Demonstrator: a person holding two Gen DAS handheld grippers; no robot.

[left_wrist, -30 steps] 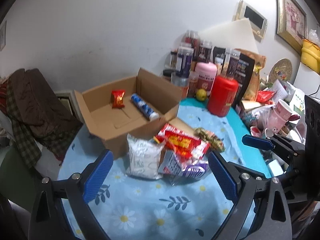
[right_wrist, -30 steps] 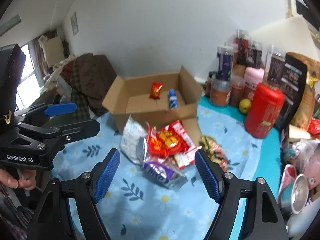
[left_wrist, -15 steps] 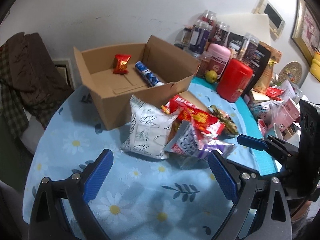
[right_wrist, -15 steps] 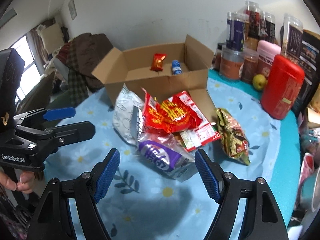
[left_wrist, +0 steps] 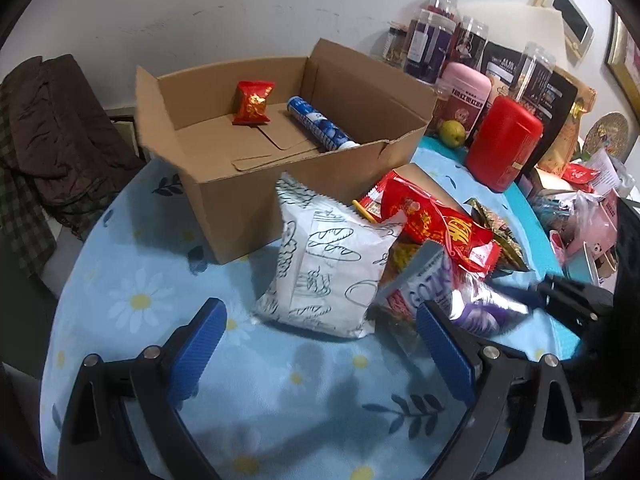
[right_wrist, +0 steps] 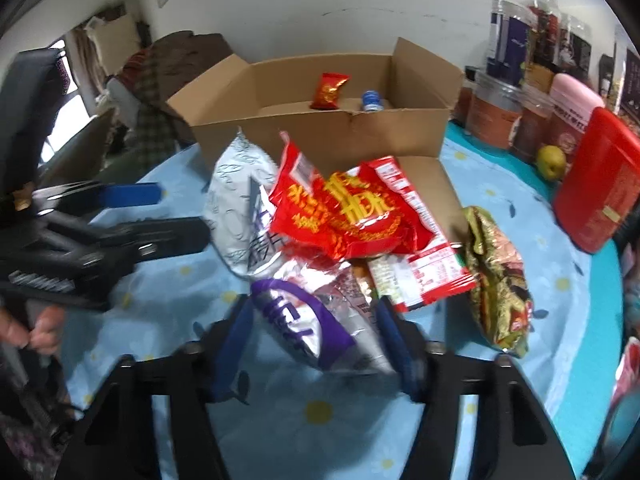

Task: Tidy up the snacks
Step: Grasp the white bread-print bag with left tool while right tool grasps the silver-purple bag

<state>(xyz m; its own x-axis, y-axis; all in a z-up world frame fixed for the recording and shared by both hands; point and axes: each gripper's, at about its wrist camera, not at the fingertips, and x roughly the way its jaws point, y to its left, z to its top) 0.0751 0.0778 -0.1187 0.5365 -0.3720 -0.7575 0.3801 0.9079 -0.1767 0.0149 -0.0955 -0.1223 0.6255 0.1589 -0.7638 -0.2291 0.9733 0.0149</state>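
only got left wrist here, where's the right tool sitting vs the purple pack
observer: The right tool is down at the pile with the purple pack between its two fingers. It is too blurred to tell whether they touch.
operator: what's right of the red bags, i only see a sliver
observer: A gold-green bag lies flat on the tablecloth, clear of the red canister.
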